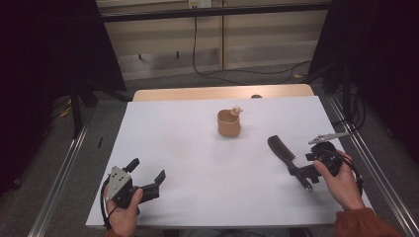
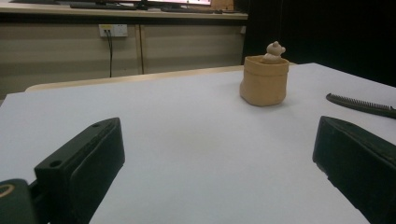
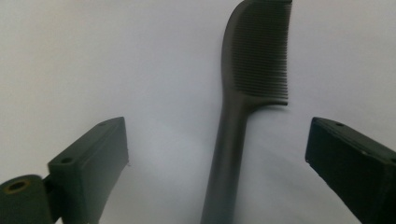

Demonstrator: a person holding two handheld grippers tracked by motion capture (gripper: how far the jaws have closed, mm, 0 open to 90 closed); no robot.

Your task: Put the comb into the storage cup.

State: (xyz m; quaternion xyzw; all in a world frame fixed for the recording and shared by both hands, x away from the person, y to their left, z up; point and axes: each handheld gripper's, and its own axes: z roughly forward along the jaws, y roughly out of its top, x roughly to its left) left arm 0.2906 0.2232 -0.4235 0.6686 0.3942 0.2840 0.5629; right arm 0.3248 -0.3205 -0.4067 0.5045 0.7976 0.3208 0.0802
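Note:
A black comb (image 1: 280, 147) lies flat on the white table (image 1: 188, 148) at the right, teeth end pointing away from me. My right gripper (image 1: 302, 170) is at its handle end, open, and in the right gripper view the comb (image 3: 243, 93) runs up between the spread jaws without touching either. A tan fabric pouch (image 1: 229, 124) stands upright at the table's middle back, with a small bear figure (image 1: 236, 110) poking out of its top. My left gripper (image 1: 147, 169) is open near the front left, holding nothing, and faces the pouch (image 2: 264, 81) and bear figure (image 2: 274, 50).
The white sheet covers a wooden tabletop whose far edge (image 1: 222, 92) shows behind it. Metal rails (image 1: 64, 168) run along both sides of the table. Cables lie on the floor beyond. The comb (image 2: 362, 105) also lies at the right of the left gripper view.

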